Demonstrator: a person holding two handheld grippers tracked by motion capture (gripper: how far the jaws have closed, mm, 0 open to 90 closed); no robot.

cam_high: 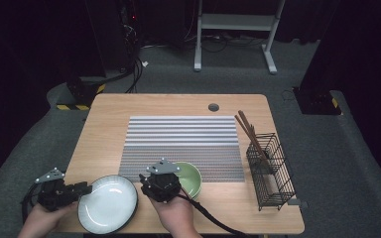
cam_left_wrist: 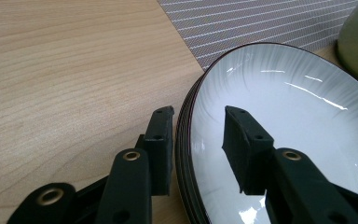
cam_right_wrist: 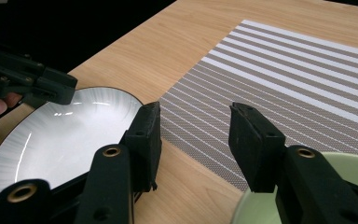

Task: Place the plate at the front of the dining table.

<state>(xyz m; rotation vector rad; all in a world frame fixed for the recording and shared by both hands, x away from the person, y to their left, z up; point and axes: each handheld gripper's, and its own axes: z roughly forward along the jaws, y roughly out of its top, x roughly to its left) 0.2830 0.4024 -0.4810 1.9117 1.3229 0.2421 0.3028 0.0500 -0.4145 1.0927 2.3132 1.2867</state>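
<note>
The white plate (cam_high: 107, 204) sits at the near edge of the table (cam_high: 109, 119), just left of the green bowl (cam_high: 192, 176). The left gripper (cam_left_wrist: 198, 122) has its 2 jaws on each side of the plate's rim, one outside and one inside, with a small gap left. I think this is the grabbing step. Next it must squeeze tight, then lift. The right gripper (cam_right_wrist: 195, 122) hangs open, holding nothing.

A round white ribbed ceramic plate with a dark rim (cam_high: 107, 204) lies flat at the wooden tabletop's (cam_high: 178, 103) near edge, just beside a pale green ceramic bowl (cam_high: 190, 174).
</note>
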